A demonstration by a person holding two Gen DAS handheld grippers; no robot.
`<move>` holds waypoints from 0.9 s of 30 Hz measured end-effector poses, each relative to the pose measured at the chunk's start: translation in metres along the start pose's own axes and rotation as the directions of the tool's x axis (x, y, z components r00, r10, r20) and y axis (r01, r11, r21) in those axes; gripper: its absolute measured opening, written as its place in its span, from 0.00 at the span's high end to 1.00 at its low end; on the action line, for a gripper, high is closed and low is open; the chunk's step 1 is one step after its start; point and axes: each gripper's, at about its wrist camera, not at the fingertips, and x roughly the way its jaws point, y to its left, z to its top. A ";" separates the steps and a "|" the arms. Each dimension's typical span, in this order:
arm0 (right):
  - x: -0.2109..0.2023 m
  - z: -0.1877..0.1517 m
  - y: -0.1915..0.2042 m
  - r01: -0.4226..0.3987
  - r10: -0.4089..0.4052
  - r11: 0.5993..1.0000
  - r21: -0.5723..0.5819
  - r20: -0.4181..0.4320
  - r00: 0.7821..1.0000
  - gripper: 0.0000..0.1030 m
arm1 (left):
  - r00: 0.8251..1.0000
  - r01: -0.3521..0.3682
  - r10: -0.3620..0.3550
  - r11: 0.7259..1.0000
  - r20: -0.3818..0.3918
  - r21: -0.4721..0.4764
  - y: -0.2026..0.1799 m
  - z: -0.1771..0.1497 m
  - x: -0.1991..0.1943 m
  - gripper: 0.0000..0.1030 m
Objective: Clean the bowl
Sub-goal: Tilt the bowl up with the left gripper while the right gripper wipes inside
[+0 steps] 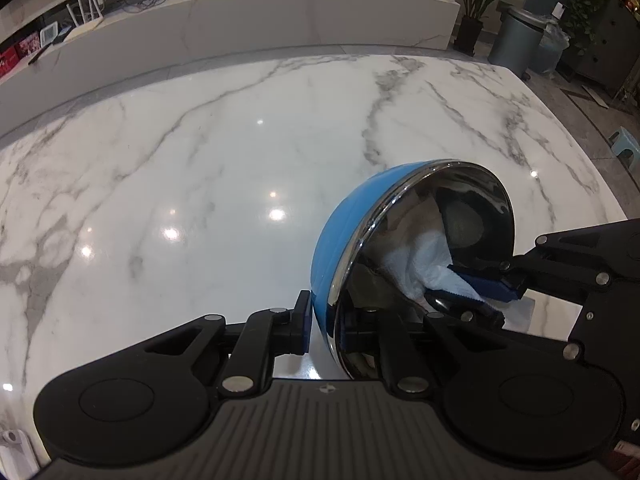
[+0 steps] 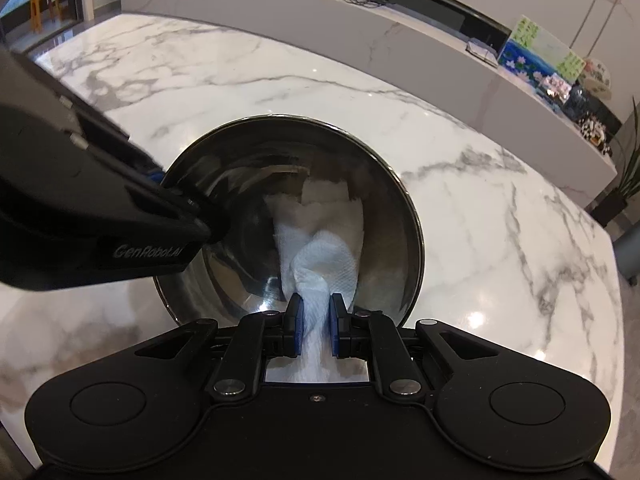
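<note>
The wipe was under way, not visibly finished: the left gripper point(image 1: 325, 322) clamped the rim of the tilted bowl point(image 1: 344, 232) above the table's point(image 1: 200, 152) near edge, while the right gripper point(image 2: 316, 320) pinched a paper towel point(image 2: 320, 248) pressed against its steel inside.

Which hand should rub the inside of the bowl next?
Probably the right gripper: it already pinches the paper towel, which reaches inside the bowl. The left gripper is busy clamping the bowl's rim, holding it tipped up.
</note>
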 end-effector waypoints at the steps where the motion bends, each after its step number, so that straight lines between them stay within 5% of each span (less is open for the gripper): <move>1: 0.001 0.000 -0.001 -0.002 0.002 1.000 0.002 0.001 1.000 0.90 | 1.000 0.009 -0.009 1.000 -0.011 -0.012 0.001 -0.001 0.002 0.83; 10: 0.004 -0.002 -0.002 -0.003 0.003 1.000 0.004 -0.006 1.000 0.89 | 0.997 0.060 -0.061 0.998 -0.040 -0.035 -0.001 -0.002 0.009 0.85; 18: 0.004 0.000 -0.008 -0.220 0.221 0.970 0.107 0.002 0.975 0.88 | 0.999 0.028 -0.028 1.000 -0.035 -0.011 -0.005 -0.003 0.007 0.85; 23: 0.008 -0.001 -0.007 -0.197 0.200 0.975 0.102 -0.020 0.980 0.89 | 0.999 0.022 -0.022 1.000 -0.038 0.000 -0.005 -0.003 0.007 0.85; 27: 0.005 -0.002 0.004 -0.009 0.009 1.000 -0.027 -0.015 1.000 0.89 | 0.999 0.012 -0.012 1.000 -0.030 0.009 -0.005 -0.003 0.005 0.85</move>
